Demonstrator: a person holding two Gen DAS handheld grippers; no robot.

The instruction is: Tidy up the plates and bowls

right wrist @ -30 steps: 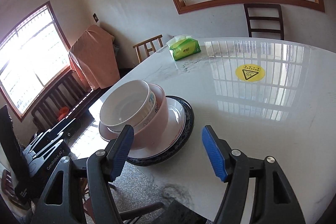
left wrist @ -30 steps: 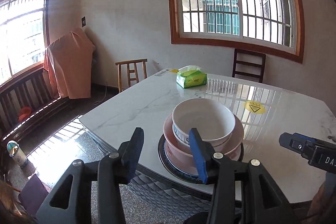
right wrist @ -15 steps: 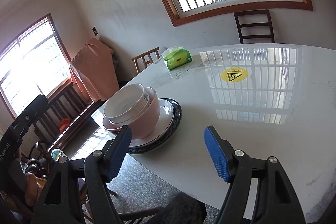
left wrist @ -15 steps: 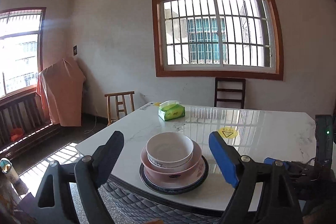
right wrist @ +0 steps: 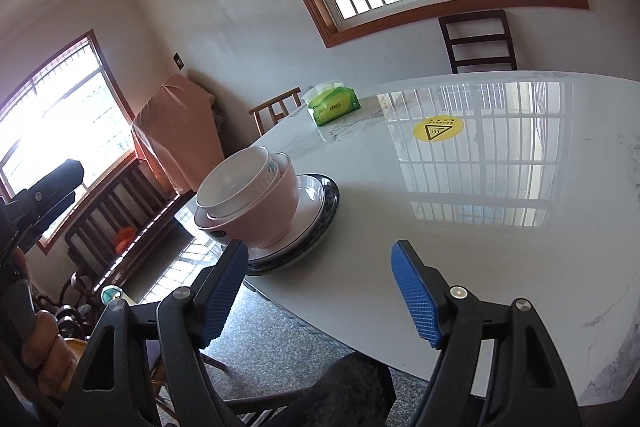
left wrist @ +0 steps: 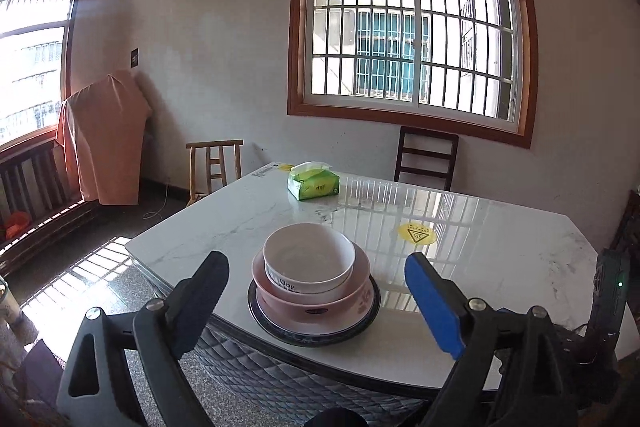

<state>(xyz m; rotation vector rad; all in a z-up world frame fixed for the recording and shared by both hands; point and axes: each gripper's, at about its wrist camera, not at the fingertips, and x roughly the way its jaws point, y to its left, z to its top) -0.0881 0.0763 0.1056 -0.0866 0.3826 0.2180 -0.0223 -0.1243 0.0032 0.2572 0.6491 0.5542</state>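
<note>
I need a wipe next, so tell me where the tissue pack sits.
The green tissue pack lies at the table's far left corner, beyond the stacked bowls and left of the yellow sticker, near the wooden stool.

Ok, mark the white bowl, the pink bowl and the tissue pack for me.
white bowl [left wrist: 308, 255]: left wrist view, on its inner floor.
pink bowl [right wrist: 264, 211]: right wrist view, on its outer side wall.
tissue pack [left wrist: 316, 187]: left wrist view, on its green front face.

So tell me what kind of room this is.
Most likely a home dining room: a marble-topped table carrying stacked bowls and a tissue pack, wooden chairs along the wall, and barred windows.
</note>
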